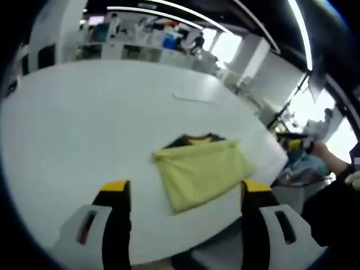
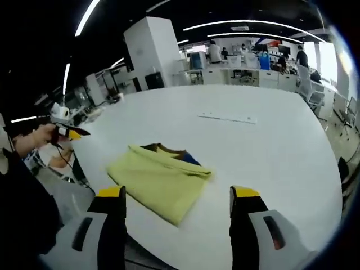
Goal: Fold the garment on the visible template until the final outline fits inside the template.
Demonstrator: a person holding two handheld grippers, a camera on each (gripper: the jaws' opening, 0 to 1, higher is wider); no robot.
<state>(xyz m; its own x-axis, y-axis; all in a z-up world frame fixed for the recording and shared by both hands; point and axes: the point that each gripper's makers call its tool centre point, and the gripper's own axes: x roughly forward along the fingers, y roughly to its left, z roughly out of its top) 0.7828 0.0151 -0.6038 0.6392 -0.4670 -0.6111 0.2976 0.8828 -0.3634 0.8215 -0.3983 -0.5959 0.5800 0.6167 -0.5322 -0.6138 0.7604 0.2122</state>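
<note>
A yellow garment [image 1: 202,169] lies folded into a rough rectangle on the white table [image 1: 84,124], with a dark collar edge with orange and blue peeking out at its far side. In the right gripper view the same garment [image 2: 160,180] rests near the table's front edge. My left gripper [image 1: 185,194] is open, its yellow-tipped jaws standing apart just short of the cloth. My right gripper [image 2: 177,199] is open too, jaws spread on either side of the garment's near corner, holding nothing. I can make out no template outline around the garment.
A thin pale strip [image 1: 194,98] lies on the table beyond the garment, also seen as a strip [image 2: 228,117] in the right gripper view. The other gripper [image 2: 62,130] is held by a hand at the left. Desks and people fill the office behind.
</note>
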